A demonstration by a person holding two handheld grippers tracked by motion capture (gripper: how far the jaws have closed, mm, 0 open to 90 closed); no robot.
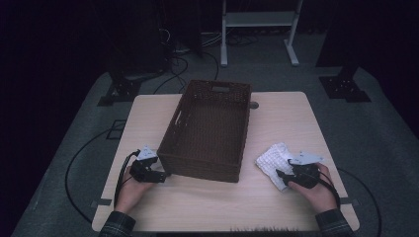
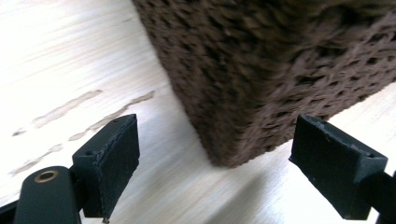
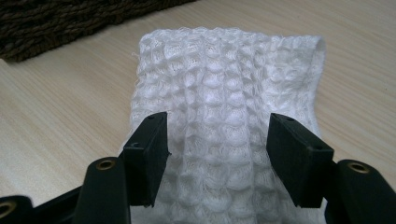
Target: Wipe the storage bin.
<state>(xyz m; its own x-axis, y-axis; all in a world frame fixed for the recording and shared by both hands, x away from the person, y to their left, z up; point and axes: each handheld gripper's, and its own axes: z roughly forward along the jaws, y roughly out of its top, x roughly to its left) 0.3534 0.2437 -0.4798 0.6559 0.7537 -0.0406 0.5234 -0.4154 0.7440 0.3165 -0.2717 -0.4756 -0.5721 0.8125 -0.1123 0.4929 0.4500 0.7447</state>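
At the lower left of the high view, the left gripper (image 1: 163,174), black with a grey plate on top, sits in a hand with a plaid cuff, its tips right at the near-left corner of the dark brown woven rectangular basket (image 1: 210,129). In the left gripper view its jaws stand wide apart, one at the lower left of the frame and one at the lower right, with the basket's lower corner (image 2: 261,74) in the gap between them and touching neither pad; the light wooden table (image 2: 60,56) spreads across the upper left.

The basket fills the middle of the high view, set slightly askew on the table (image 1: 281,118), with cut-out handles in its walls.

To the right of the basket, at the lower right of the high view, lies a white waffle-knit folded cloth (image 1: 274,161), apart from the basket. The right gripper (image 1: 279,174) reaches onto its near edge. In the right gripper view the cloth (image 3: 229,93) runs up the centre of the frame, and the two jaws bracket its near end, half spread, with the fabric bunched between them; whether the pads are pressing it I cannot tell.
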